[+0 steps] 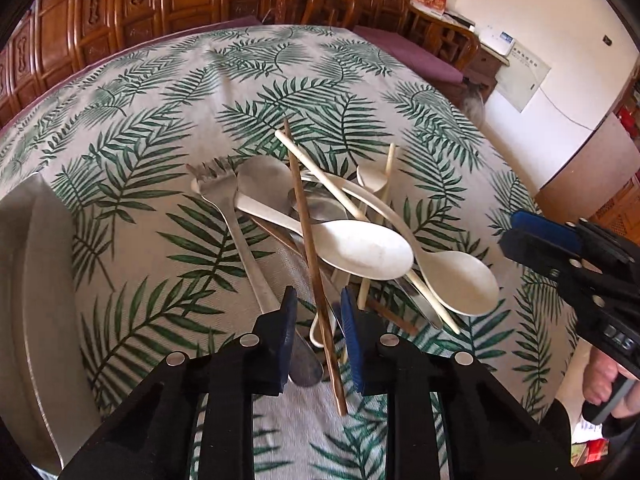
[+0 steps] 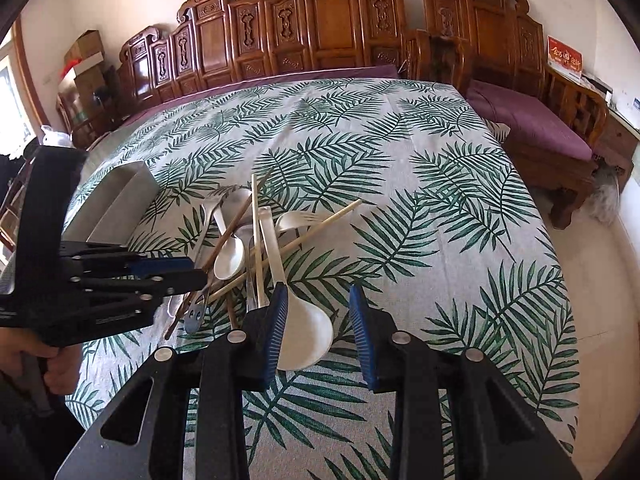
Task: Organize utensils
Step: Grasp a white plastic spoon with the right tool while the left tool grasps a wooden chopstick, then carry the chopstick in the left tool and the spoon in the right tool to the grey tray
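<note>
A heap of utensils lies on the leaf-print tablecloth (image 1: 140, 128): white spoons (image 1: 368, 248), a metal fork (image 1: 208, 188), pale chopsticks and a brown chopstick (image 1: 308, 224). My left gripper (image 1: 320, 322) straddles the near end of the brown chopstick and some metal handles. Its blue pads stand a little apart from them, so it is open. In the right wrist view my right gripper (image 2: 318, 322) hangs open over the bowl of a large white spoon (image 2: 310, 332), with the right pad clear of it. The left gripper (image 2: 200, 274) reaches into the heap from the left.
A metal tray (image 1: 36, 280) stands left of the heap, seen also as the metal tray (image 2: 116, 200). A carved wooden bench (image 2: 320, 20) with purple cushions (image 2: 532, 120) lines the far side. The right gripper (image 1: 510, 236) hovers right of the heap, with a hand (image 1: 604, 380) on its grip.
</note>
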